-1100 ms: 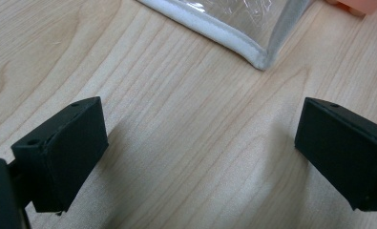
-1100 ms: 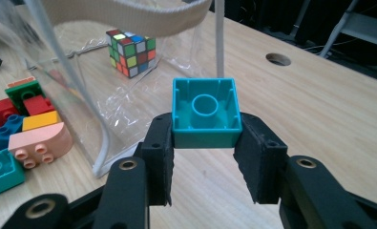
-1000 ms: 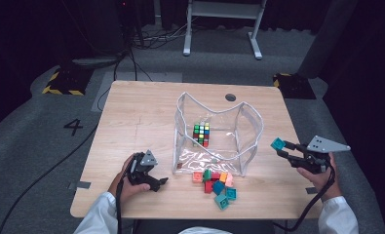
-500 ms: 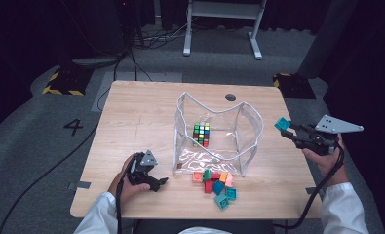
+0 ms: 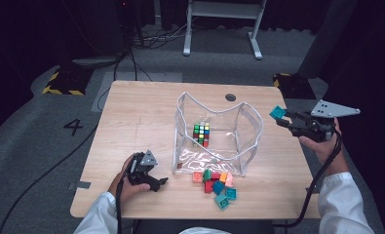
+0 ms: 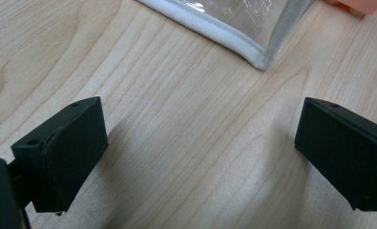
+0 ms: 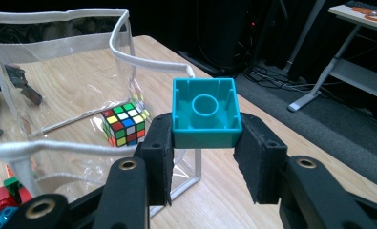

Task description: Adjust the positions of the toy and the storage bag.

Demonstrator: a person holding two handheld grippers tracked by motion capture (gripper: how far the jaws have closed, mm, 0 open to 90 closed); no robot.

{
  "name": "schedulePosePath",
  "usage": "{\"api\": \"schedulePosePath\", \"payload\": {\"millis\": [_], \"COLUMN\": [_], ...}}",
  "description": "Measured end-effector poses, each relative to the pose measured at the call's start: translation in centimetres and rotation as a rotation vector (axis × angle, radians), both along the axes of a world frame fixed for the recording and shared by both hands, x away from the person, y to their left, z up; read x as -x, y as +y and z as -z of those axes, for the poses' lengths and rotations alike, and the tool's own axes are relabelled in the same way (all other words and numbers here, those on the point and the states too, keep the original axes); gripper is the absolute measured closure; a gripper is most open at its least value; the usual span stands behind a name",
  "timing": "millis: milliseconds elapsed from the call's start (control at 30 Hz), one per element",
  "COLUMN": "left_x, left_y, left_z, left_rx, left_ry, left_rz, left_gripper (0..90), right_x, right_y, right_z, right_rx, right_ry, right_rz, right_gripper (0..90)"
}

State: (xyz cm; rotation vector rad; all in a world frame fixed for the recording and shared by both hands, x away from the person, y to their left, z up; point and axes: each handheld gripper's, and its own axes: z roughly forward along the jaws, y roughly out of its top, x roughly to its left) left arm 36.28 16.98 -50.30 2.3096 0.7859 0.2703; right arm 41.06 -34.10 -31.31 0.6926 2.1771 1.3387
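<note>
Right tool [image 7: 204, 157] is squeezing a teal toy block [image 7: 205, 113] between its two black jaws, hollow side up, in the air beside the clear plastic bag [image 5: 214, 141] on the wooden surface [image 5: 141, 117]. I think the block is light, hard and a bit slick, so its flat side walls are the best place to pinch it, as the jaws do now. The bag looks soft and floppy, with a white rim that sags. A Rubik's cube [image 5: 201, 134] sits inside it. More colored blocks [image 5: 215, 184] lie in a pile just in front of the bag. Left tool [image 5: 153, 181] rests low on the surface near the bag's corner, jaws spread wide and holding nothing.
</note>
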Motion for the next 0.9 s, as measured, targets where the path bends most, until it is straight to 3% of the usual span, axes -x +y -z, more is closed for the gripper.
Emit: {"api": "schedulePosePath", "payload": {"millis": [433, 900], "left_x": [0.0, 0.0], "left_y": [0.0, 0.0], "left_z": [0.0, 0.0], "left_rx": [0.000, 0.002], "left_ry": [0.001, 0.004], "left_rz": [0.000, 0.003], "left_gripper": [3.8, 3.9], "right_x": [-1.0, -2.7], "right_y": [3.1, 7.9], "right_z": [-1.6, -1.9], "right_rx": [0.022, 0.115], "right_ry": [-0.005, 0.015], "right_rz": [-0.052, -0.141], "right_gripper": [59.1, 59.0]}}
